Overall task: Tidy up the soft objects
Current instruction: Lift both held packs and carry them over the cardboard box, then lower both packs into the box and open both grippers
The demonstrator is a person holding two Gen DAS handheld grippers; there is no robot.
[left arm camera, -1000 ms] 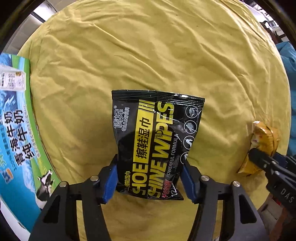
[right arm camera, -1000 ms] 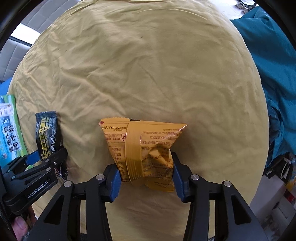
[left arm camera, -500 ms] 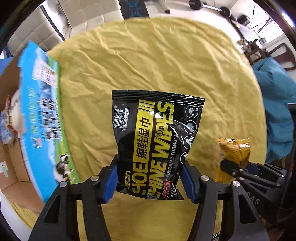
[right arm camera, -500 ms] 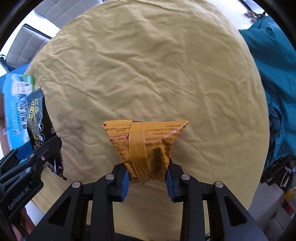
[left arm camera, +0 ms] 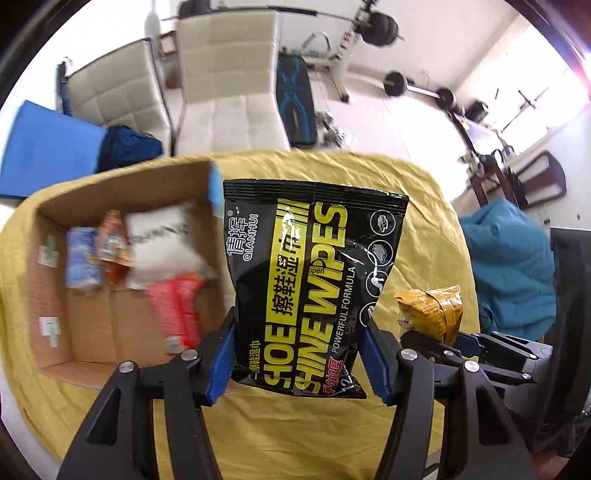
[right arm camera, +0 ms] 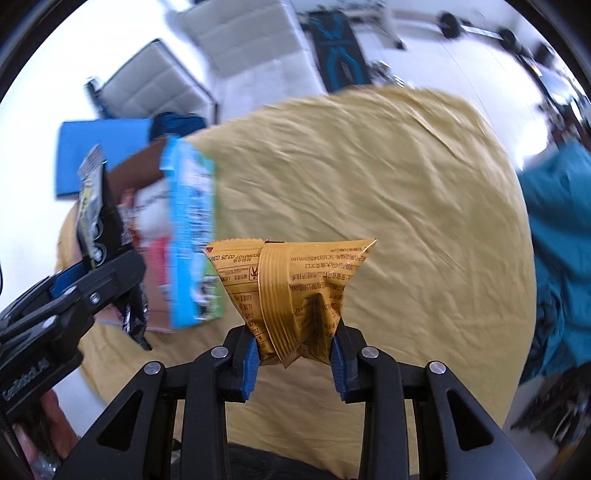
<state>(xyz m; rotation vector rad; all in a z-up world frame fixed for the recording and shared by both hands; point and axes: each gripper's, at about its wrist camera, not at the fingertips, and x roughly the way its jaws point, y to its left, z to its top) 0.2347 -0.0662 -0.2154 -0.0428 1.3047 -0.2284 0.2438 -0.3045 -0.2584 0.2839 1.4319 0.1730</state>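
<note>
My left gripper (left arm camera: 299, 360) is shut on a black and yellow shoe wipes pack (left arm camera: 314, 280), held upright high above the yellow cloth (left arm camera: 424, 206). My right gripper (right arm camera: 293, 358) is shut on a crumpled golden snack packet (right arm camera: 295, 291). In the left wrist view that golden packet (left arm camera: 432, 310) shows at the right in the right gripper (left arm camera: 436, 338). In the right wrist view the wipes pack (right arm camera: 99, 229) hangs at the left in the left gripper (right arm camera: 107, 275). An open cardboard box (left arm camera: 48, 332) lies left of the wipes pack, holding several soft packs.
The box's blue printed side (right arm camera: 192, 240) faces the right gripper. Two pale padded chairs (left arm camera: 229, 85) stand beyond the table, with a blue mat (left arm camera: 48, 147) and weights (left arm camera: 384, 27) on the floor. A teal cloth (left arm camera: 509, 266) is heaped at the right.
Both grippers have risen well above the cloth with their packs. The right jaws have squeezed the golden packet tighter. The box's inside and the room have come into view.
</note>
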